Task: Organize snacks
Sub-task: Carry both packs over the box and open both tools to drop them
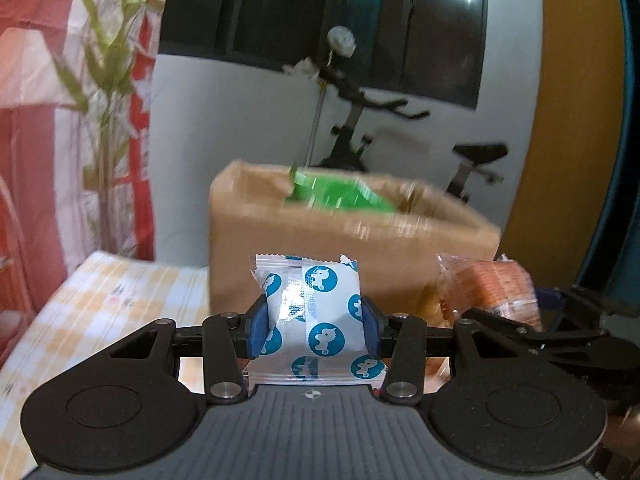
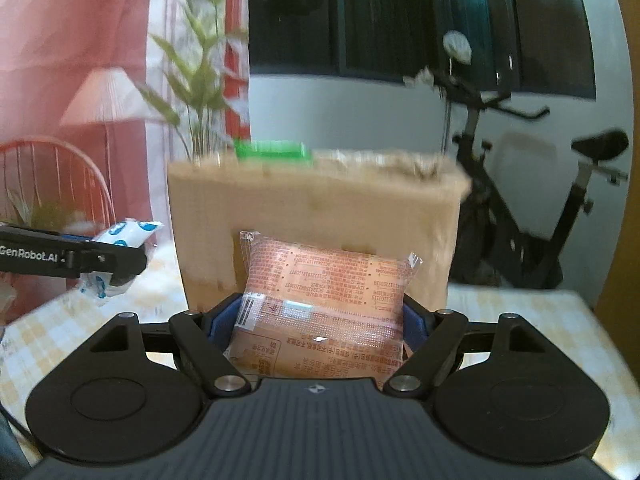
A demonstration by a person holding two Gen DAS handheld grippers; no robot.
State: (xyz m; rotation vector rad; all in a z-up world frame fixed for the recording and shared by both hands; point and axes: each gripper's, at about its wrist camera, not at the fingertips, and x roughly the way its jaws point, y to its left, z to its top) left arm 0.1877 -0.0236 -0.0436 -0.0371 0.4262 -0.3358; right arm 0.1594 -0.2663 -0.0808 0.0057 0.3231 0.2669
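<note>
My left gripper (image 1: 312,326) is shut on a white snack packet with blue round marks (image 1: 316,316), its blue pads pressing both sides. The orange snack pack (image 2: 324,316) sits squeezed between the blue pads of my right gripper (image 2: 320,320), which is shut on it. Both packets hang in front of an open brown cardboard box (image 1: 332,256), also seen in the right wrist view (image 2: 312,216), with a green packet (image 1: 340,196) inside it. The right gripper with the orange pack (image 1: 496,292) shows at the right of the left wrist view; the left gripper (image 2: 120,264) with its white packet (image 2: 120,236) shows at the left of the right wrist view.
The box stands on a table with a yellow checked cloth (image 1: 120,304). Behind it are an exercise bike (image 2: 520,200), a leafy plant (image 2: 200,80), a dark window (image 1: 320,20), a red-and-white curtain (image 1: 40,120) and a red wire chair (image 2: 60,168). A wooden panel (image 1: 568,120) rises at the right.
</note>
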